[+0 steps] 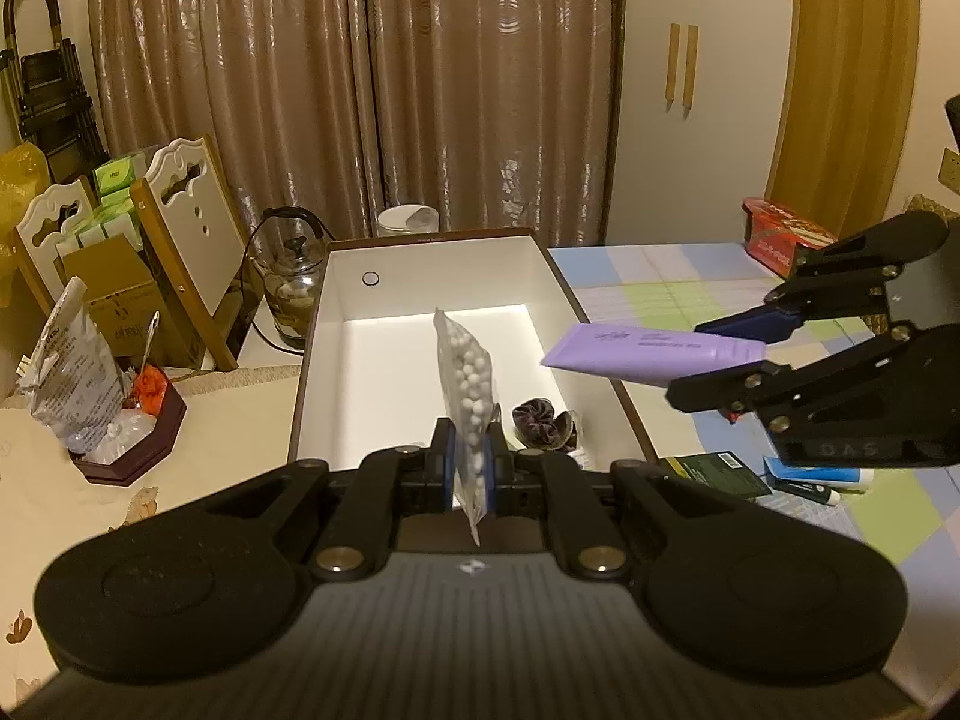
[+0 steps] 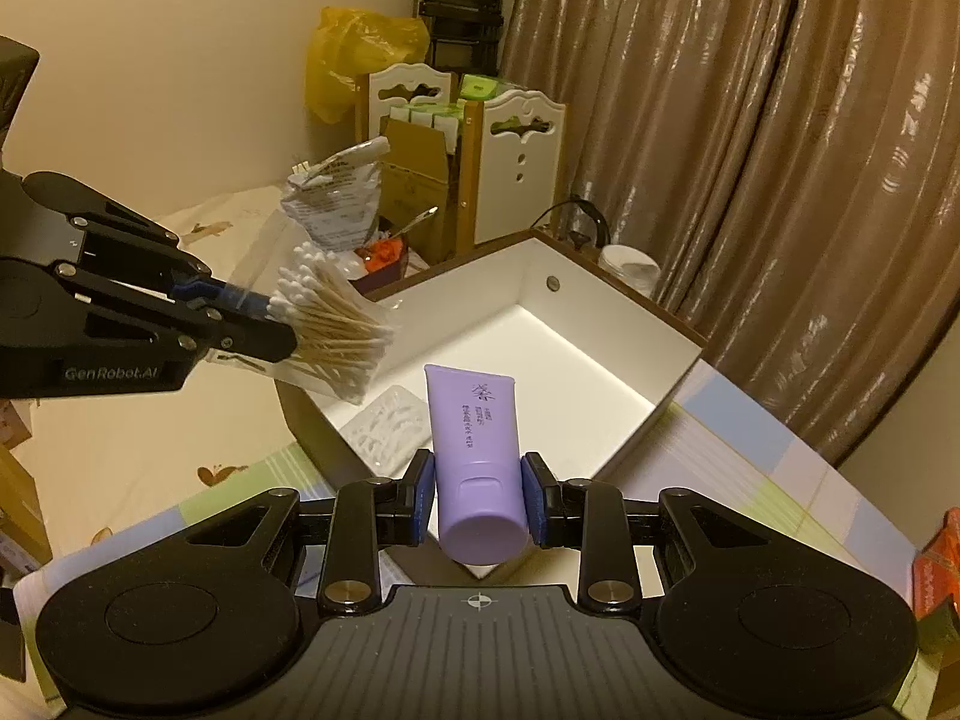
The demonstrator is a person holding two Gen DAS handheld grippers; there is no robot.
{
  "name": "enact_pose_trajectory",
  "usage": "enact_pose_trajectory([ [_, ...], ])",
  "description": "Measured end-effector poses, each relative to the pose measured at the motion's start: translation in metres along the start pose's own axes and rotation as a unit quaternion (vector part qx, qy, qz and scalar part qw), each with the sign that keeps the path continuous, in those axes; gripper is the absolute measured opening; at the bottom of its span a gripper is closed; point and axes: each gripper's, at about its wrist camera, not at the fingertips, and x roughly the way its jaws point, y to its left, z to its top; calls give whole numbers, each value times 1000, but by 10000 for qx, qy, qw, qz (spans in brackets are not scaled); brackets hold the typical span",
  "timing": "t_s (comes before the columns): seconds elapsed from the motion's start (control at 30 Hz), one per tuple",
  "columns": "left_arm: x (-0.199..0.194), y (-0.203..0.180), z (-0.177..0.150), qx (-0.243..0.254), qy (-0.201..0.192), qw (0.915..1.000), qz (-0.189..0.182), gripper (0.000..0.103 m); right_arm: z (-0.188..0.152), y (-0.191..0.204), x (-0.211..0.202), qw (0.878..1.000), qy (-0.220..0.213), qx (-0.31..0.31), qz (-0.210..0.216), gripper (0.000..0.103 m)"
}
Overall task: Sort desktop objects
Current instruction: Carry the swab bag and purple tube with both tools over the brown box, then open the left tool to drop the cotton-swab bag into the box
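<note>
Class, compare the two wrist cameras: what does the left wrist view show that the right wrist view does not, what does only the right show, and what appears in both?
Only the left wrist view shows the dark scrunchie in the box, the glass kettle behind it, and the wardrobe handles.

Only the right wrist view shows the swabs' wooden sticks, a white packet in the box, and the tube's cap end.

Both show the white box, the left gripper holding the swab bag, the right gripper holding the purple tube, and the curtains.

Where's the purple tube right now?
The purple tube is clamped in the right gripper, held over the near right edge of the white box.
</note>
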Motion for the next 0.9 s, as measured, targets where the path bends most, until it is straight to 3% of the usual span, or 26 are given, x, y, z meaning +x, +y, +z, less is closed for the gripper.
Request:
enact_pose_trajectory([
  [0.9, 84, 27, 13, 121, 469, 9988, 111, 7, 16, -28, 95, 9970, 658, 406, 50, 30],
])
